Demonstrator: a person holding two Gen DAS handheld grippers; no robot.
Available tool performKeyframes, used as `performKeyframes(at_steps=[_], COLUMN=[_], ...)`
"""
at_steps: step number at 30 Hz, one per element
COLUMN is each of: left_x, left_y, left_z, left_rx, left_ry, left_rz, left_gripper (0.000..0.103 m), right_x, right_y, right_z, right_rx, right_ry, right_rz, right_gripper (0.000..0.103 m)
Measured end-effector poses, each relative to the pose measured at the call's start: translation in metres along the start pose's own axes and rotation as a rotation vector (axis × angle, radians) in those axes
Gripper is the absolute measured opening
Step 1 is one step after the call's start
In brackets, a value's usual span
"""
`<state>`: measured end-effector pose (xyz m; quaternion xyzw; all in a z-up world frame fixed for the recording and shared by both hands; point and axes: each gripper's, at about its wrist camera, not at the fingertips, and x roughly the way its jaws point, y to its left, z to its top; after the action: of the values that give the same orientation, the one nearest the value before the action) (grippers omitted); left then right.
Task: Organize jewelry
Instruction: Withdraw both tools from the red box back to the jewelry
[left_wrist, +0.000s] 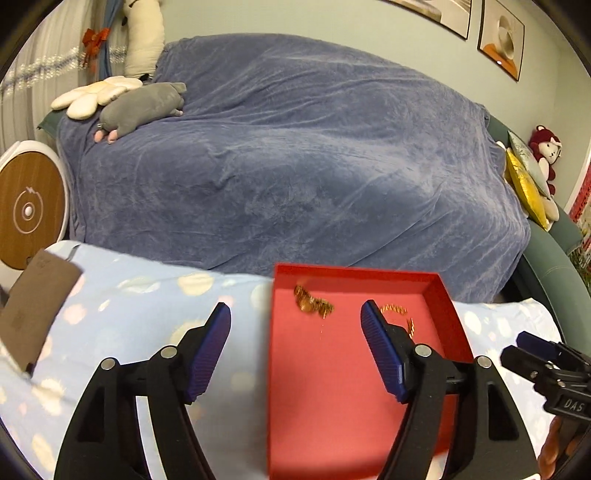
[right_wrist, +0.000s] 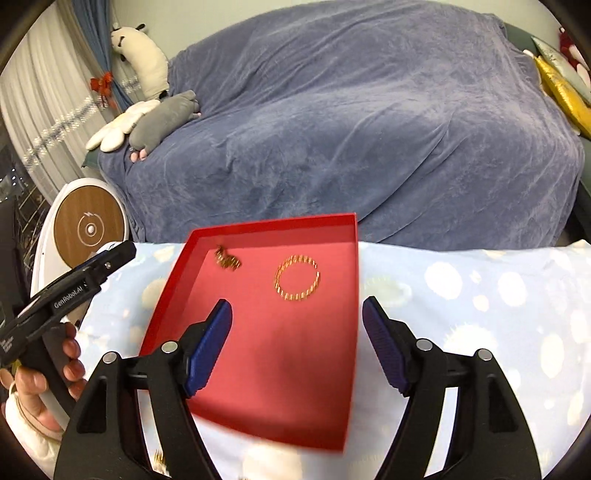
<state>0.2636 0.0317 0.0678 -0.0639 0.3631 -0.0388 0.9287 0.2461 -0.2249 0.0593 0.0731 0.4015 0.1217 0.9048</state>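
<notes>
A shallow red tray (left_wrist: 332, 387) (right_wrist: 266, 369) lies on a light blue patterned cloth. Inside it, near the far wall, are a bunched gold chain (left_wrist: 312, 301) (right_wrist: 228, 259) and a gold beaded bracelet (right_wrist: 297, 277), the bracelet half hidden behind my finger in the left wrist view (left_wrist: 399, 314). My left gripper (left_wrist: 295, 314) is open and empty, straddling the tray's left wall. My right gripper (right_wrist: 297, 308) is open and empty above the tray, just short of the bracelet. A small gold piece (right_wrist: 159, 459) lies on the cloth at my right gripper's lower left.
The cloth (left_wrist: 129, 314) covers the near surface. Behind it is a sofa under a blue-grey blanket (left_wrist: 295, 147) with plush toys (left_wrist: 144, 105) at left and cushions (left_wrist: 524, 184) at right. A round wooden-topped device (left_wrist: 27, 210) and a brown card (left_wrist: 33, 306) sit at left.
</notes>
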Motion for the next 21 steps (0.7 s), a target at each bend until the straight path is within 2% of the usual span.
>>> performKeyframes(at_steps=[6,9,12,15,21], left_x=[-0.065,-0.079,-0.089,-0.093,-0.086], left_y=[0.008,0.011,0.014,0.012,-0.001], left_z=[-0.060,-0.093,-0.124,-0.153,-0.185], left_rx=[0.056,0.058,0.042,0.037,0.100], left_ry=[0.004,0.061,0.089,0.113,0.136], left_rz=[0.041,0.041,0.051,0.064,0.046], left_gripper=[0.076,0.076,0.076,0.076,0.076], right_x=[-0.062,-0.081,-0.085,-0.086,-0.068], right_y=[0.009,0.009,0.007,0.005,0.007], right_z=[-0.070,-0.106,-0.137,-0.163,-0.185], right_rx=[-0.027,-0.017,0.013,0.023,-0.029], right_ry=[-0.020,-0.024,0.023,0.045,0.086], right_rz=[-0.026,-0.041,-0.008,-0.017,-0.054], right_gripper=[0.074,0.074,0.074,0.074,0.072])
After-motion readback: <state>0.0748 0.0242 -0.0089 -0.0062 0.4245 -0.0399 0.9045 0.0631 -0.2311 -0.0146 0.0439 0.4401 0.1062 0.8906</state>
